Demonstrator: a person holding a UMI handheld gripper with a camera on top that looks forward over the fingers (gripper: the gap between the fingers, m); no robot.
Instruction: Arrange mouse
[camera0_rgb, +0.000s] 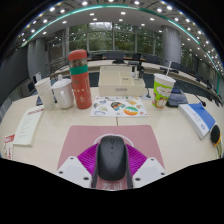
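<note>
A dark grey computer mouse (111, 160) sits between my gripper's (111, 172) two fingers, its front end pointing away from me. The magenta finger pads (86, 160) press against both of its sides, so the gripper is shut on it. Under and just beyond the mouse lies a pale pink mat (110, 134) on the white table (50, 135). I cannot tell whether the mouse rests on the mat or hangs just above it.
Beyond the mat lies a printed sheet (118, 107). Beyond the left finger stand a red bottle (80, 80) and a white mug (62, 93). A green-print cup (162, 90) stands beyond the right finger, with a blue-white item (199, 117) nearer. Papers (27, 126) lie at left.
</note>
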